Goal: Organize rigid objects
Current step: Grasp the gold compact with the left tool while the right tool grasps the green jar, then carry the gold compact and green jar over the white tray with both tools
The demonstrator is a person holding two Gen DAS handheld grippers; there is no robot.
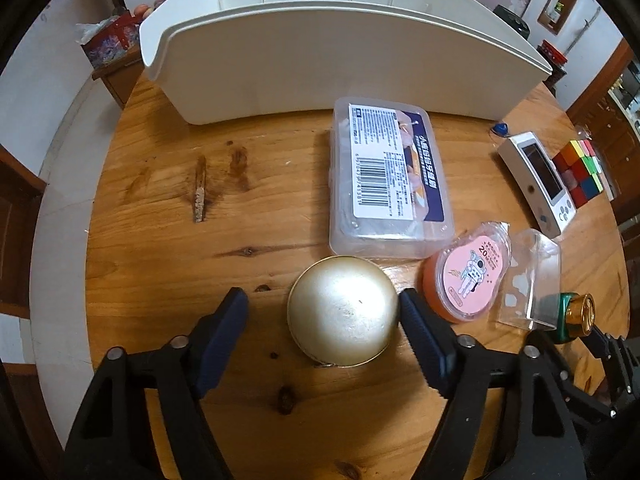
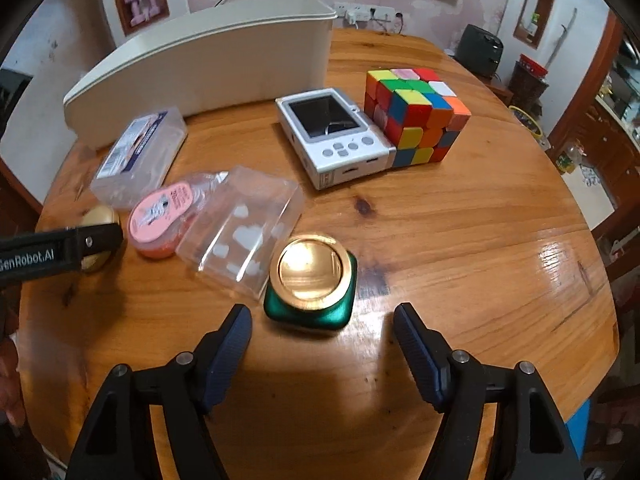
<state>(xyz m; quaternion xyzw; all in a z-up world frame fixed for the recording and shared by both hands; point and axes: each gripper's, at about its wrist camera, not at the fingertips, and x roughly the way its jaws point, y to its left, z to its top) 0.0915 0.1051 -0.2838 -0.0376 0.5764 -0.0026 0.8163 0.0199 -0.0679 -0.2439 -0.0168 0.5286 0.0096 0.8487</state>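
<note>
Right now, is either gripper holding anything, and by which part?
Nothing is gripped. The left gripper straddles the gold tin, one pad short of it; the right gripper stands open near the green jar.

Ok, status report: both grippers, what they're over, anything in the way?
Left gripper open, straddling round gold metal tin. Right gripper open over green gold-capped jar. Clear plastic case close beside the jar.
</note>
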